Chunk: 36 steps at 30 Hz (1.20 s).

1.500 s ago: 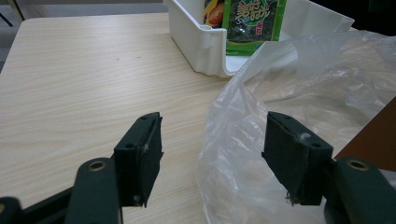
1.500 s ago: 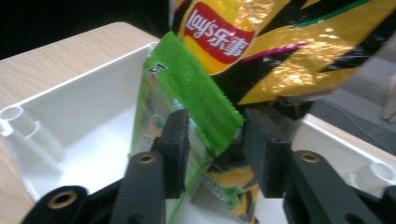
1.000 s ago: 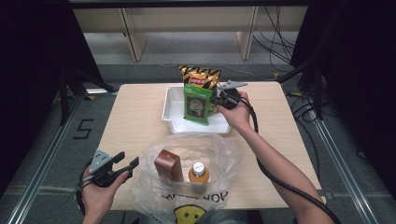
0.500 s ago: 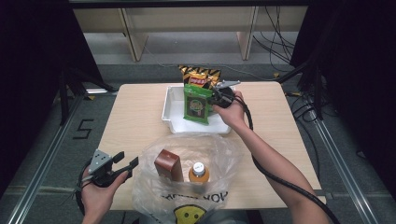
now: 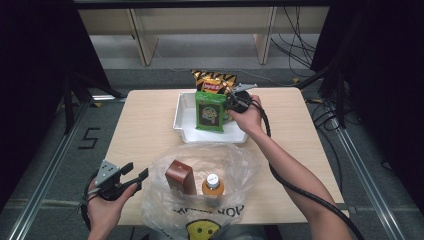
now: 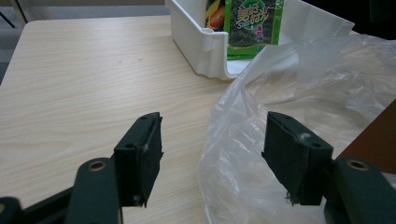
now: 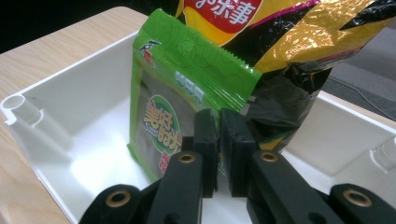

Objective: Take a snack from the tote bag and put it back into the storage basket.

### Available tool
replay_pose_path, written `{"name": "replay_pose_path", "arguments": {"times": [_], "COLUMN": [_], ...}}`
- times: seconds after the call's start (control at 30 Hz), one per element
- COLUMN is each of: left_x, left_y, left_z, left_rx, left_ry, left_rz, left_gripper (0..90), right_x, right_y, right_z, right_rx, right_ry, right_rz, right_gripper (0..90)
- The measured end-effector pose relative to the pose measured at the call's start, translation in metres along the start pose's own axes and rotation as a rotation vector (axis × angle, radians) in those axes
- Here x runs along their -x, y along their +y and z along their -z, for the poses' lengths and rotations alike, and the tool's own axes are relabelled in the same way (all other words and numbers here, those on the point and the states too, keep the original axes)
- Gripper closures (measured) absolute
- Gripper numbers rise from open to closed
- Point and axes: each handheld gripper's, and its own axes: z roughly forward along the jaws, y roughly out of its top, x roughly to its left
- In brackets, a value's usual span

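The right gripper (image 7: 218, 140) is clamped on the green packet (image 7: 173, 112) above the white tray (image 5: 186, 120) — the left gripper (image 6: 212, 163) gapes beside the plastic bag (image 6: 289, 93).

I read a "5" marked on the floor (image 5: 90, 138), and "OP" on the plastic bag (image 5: 235, 211).

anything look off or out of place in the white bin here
Nothing spilled or damaged. The one oddity: the yellow-and-black chip bag juts up over the white bin's far rim rather than lying inside, crumpled behind the green snack packet, which the right gripper pinches upright by its edge.
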Motion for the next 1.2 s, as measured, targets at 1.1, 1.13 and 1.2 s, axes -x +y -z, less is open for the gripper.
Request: {"name": "replay_pose_path", "arguments": {"times": [1.1,1.13,1.2], "left_x": [0.004,0.004,0.004], "left_y": [0.001,0.001,0.001], "left_z": [0.001,0.001,0.001], "left_rx": [0.017,0.017,0.016], "left_ry": [-0.008,-0.006,-0.006], "left_rz": [-0.010,-0.011,-0.011], "left_gripper": [36.2,36.2,36.2], "right_x": [-0.045,-0.047,-0.049], "right_y": [-0.030,-0.032,-0.035], "right_z": [0.086,0.087,0.092], "right_rx": [0.058,0.070,0.059], "right_ry": [0.172,0.173,0.190], "right_rz": [-0.021,-0.025,-0.023], "right_gripper": [41.7,41.5,40.5]}}
